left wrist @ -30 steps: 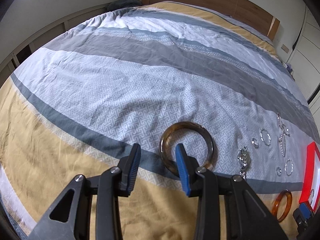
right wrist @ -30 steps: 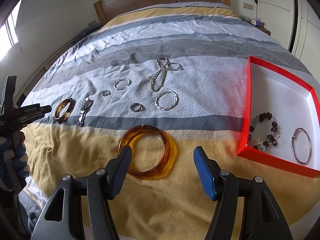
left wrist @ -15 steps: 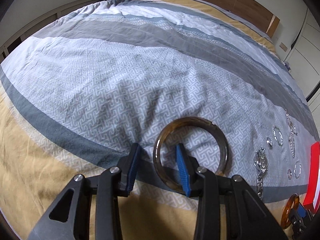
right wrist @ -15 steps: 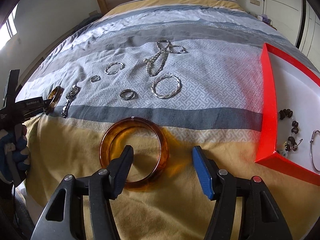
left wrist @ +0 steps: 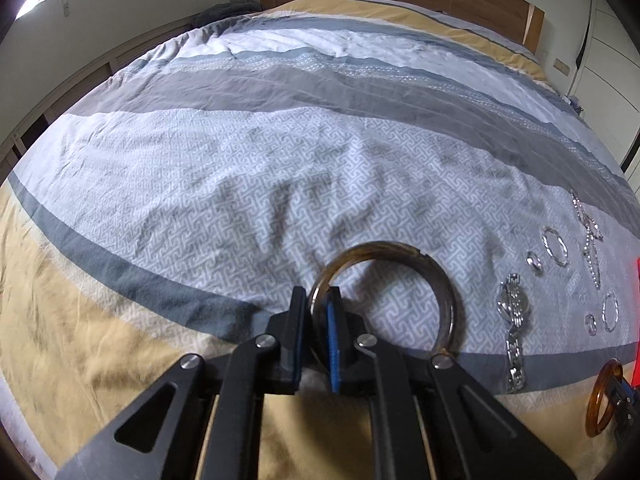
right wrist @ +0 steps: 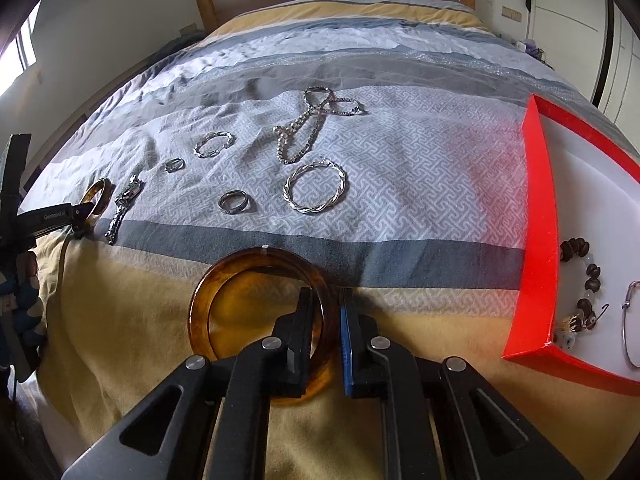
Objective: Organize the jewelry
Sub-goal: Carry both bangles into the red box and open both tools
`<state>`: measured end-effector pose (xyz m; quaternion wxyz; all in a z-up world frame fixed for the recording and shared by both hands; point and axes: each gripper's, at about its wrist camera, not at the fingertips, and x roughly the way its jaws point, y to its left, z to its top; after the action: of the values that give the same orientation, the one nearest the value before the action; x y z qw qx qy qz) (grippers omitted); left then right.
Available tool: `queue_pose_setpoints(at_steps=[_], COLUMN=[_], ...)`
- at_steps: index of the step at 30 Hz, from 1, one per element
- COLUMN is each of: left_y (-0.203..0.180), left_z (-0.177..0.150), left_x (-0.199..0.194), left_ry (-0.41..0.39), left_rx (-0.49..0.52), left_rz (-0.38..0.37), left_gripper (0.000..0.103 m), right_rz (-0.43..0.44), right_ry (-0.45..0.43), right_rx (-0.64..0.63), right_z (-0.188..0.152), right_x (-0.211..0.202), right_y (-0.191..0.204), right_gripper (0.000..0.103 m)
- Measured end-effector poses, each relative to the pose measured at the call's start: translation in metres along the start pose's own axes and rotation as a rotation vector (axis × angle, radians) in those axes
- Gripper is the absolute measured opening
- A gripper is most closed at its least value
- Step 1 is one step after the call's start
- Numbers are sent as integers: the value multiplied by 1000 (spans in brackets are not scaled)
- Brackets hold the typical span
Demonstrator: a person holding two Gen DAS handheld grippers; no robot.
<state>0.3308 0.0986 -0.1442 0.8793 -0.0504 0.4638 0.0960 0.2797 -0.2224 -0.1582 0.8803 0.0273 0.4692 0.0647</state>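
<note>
- Left tool (left wrist: 317,300): jaws closing, pads pressed on the near-left rim of the dark bangle (left wrist: 446,300), one pad outside the ring and the blue one inside.
- The dark bangle lies on the bed (left wrist: 240,184), on the patterned white band at its edge with the grey stripe.
- Right tool (right wrist: 326,308): jaws closing, clamped across the right rim of the amber bangle (right wrist: 200,308), black pad inside the ring, blue pad outside.
- The amber bangle rests on the yellow band of the bed, just below the grey stripe.
- Loose on the patterned band, seen from the right wrist: a twisted hoop (right wrist: 315,192), a plain ring (right wrist: 233,202), a small ring (right wrist: 174,165), a smaller twisted hoop (right wrist: 214,144), a chain (right wrist: 308,128) and a watch (right wrist: 125,208).
- The watch lies just beside the dark bangle, apart from it.
- A red box (right wrist: 538,240) sits at the right, near the amber bangle; inside it are a bead bracelet (right wrist: 582,280) and a thin wire bangle (right wrist: 626,332).
- At the left edge of the right wrist view, a hand (right wrist: 24,300) holds the left tool.
</note>
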Motion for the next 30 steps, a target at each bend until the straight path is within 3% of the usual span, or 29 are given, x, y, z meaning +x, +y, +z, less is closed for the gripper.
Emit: queue_pose_setpoints(at_steps=[16, 23, 30], left_y=[1, -25, -88], left_z=[-40, -59, -67], left_x=[-108, -159, -194], left_ry=[-85, -116, -136], left_rx=[54, 69, 132], left_rz=[59, -7, -128], left_gripper=[7, 7, 7], right_rz=[7, -20, -98], right_ry=[-158, -202, -221], right_rx=[-26, 41, 108], right_z=[-10, -31, -52], right_x=[-109, -165, -208], right_y=[6, -34, -99], right_gripper=[11, 11, 11])
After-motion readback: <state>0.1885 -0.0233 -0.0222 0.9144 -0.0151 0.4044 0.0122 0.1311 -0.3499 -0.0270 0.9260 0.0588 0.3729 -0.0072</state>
